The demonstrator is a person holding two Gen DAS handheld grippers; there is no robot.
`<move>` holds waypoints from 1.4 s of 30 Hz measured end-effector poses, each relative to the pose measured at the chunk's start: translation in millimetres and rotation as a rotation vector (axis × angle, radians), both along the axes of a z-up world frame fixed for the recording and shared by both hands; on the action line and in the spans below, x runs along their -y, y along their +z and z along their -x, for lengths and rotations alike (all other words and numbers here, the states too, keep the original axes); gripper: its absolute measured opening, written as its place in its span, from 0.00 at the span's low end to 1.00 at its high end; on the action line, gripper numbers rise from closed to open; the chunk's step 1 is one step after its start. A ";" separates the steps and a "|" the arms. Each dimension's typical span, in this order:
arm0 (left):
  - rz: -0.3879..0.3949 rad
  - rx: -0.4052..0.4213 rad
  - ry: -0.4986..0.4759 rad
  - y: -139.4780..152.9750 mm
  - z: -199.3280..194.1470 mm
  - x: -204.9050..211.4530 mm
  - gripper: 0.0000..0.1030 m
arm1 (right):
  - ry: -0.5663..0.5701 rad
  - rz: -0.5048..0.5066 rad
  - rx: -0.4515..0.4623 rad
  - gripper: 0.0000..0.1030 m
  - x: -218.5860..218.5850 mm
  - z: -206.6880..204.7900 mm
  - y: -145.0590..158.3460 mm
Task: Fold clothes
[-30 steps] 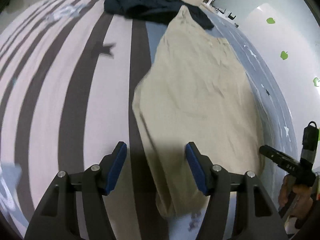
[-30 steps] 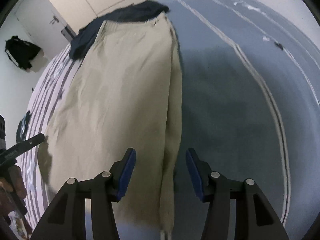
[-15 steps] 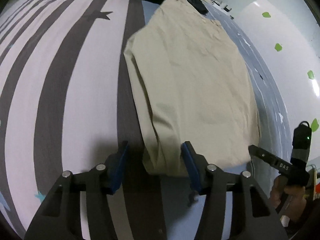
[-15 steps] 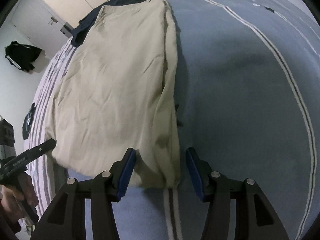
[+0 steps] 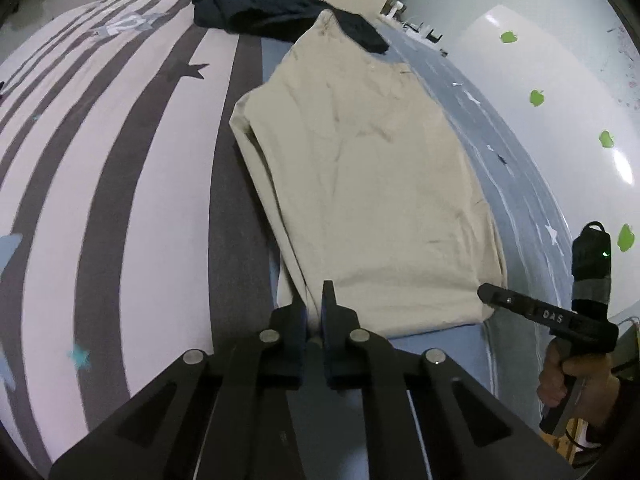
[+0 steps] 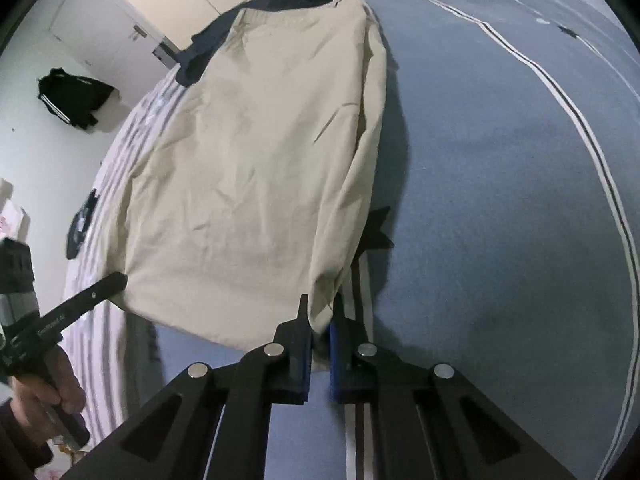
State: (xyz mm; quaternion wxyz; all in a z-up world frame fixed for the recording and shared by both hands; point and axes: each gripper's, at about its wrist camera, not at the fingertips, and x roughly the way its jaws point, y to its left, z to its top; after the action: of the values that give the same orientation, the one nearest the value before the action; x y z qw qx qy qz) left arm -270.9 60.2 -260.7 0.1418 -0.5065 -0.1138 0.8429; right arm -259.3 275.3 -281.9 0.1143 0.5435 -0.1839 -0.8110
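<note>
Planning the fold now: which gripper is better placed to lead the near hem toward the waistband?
Neither clearly: left gripper and right gripper are each shut on a near corner of the beige trousers; probably move together.

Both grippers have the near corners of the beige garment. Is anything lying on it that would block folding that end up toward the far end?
Nothing lies on the beige garment. Only the dark garment touches its far end, partly beneath it.

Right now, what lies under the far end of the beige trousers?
A dark navy garment lies under the far end of the beige trousers, spreading past it on the striped bedcover. How far it reaches underneath is covered.
</note>
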 end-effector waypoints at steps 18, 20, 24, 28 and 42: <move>0.104 0.228 0.080 -9.6 -251.8 31.7 0.17 | 0.083 -0.107 0.178 0.19 15.9 -252.7 6.3; 0.127 0.176 0.159 10.9 -252.9 53.6 0.21 | 0.019 -0.124 0.150 0.22 8.4 -260.9 21.9; 0.152 0.034 0.199 44.6 -218.2 63.9 0.21 | -0.048 -0.225 -0.007 0.35 3.0 -249.4 64.4; 0.088 -0.058 0.141 42.3 -142.0 34.2 0.21 | -0.057 -0.232 -0.136 0.42 16.3 -191.8 73.5; 0.079 -0.211 -0.004 -36.6 62.3 -80.6 0.21 | 0.020 -0.252 -0.375 0.42 74.0 14.7 11.3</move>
State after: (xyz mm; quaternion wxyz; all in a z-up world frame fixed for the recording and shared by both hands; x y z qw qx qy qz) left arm -333.2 140.8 -297.3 0.1348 -0.4206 -0.0639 0.8949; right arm -274.0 201.3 -270.6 0.0860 0.3950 -0.0513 -0.9132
